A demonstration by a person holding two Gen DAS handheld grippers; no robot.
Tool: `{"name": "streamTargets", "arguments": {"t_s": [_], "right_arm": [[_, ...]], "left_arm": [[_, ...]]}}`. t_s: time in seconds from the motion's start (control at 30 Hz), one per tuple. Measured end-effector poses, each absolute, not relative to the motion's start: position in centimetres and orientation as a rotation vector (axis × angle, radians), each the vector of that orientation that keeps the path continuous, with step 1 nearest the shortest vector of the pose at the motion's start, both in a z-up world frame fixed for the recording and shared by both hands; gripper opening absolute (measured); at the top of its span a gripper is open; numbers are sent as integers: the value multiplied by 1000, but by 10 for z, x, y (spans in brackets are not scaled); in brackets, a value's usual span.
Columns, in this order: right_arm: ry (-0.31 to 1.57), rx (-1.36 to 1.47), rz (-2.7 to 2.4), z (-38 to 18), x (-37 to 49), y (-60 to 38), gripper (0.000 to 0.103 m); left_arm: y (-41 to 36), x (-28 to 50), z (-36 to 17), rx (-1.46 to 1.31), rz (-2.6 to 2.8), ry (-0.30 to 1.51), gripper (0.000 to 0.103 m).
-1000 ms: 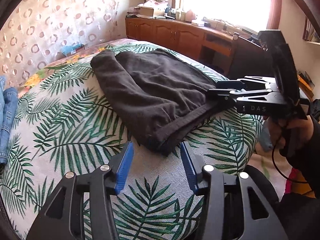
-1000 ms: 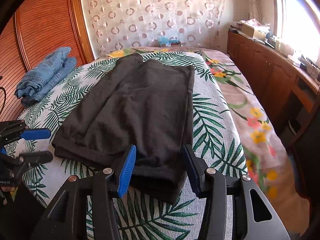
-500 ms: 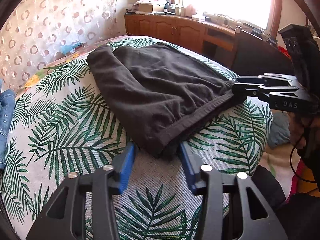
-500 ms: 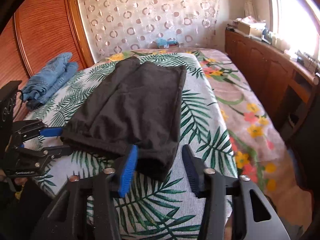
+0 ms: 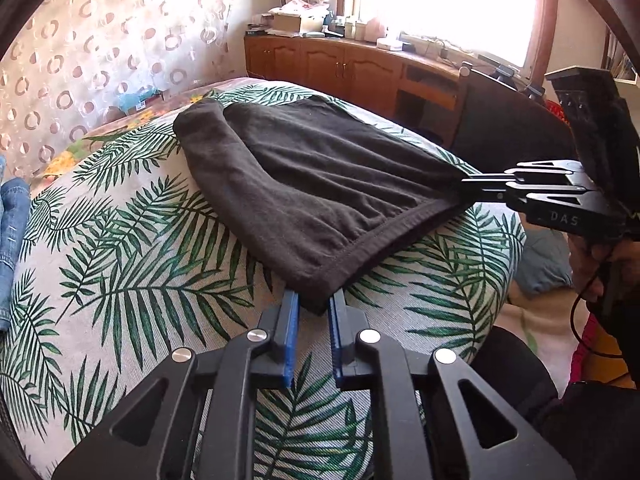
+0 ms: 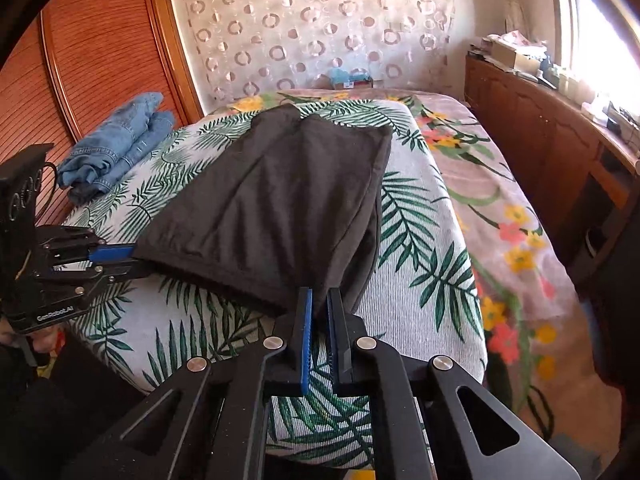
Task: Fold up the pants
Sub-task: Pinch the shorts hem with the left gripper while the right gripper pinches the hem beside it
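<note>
I read "DAS" on my right tongs and "GenRobot.AI" on my left tongs. Both reach in level, each clamped on a near corner of the black pants lying on the bed.

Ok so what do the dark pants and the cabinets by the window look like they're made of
Black pants: soft matte knit, probably cotton jersey or fleece; it gathers into fine wrinkles near the stitched hem and shows no sheen.
Cabinets: brown wood or wood veneer with a slight gloss, judging by the raised panel doors; which of the two cannot be told.
</note>
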State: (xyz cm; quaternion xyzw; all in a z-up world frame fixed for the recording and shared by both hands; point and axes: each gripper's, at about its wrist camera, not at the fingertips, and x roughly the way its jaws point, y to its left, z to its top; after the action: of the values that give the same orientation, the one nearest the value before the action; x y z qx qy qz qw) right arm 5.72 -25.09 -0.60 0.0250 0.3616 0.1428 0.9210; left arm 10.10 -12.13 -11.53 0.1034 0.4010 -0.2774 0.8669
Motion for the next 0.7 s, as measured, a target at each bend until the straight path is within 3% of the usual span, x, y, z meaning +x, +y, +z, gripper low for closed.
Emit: {"name": "streamTargets", "arguments": {"t_s": [0.2, 0.4, 0.7], "right_arm": [[717, 73, 276, -1, 57, -254, 8], [731, 66, 217, -9, 60, -251, 32], [750, 94, 224, -16, 64, -248, 34]], "left_arm": [[-122, 103, -118, 215, -575, 848, 15], [-123, 104, -122, 227, -569, 855, 15], [-122, 104, -122, 224, -571, 855, 15]]}}
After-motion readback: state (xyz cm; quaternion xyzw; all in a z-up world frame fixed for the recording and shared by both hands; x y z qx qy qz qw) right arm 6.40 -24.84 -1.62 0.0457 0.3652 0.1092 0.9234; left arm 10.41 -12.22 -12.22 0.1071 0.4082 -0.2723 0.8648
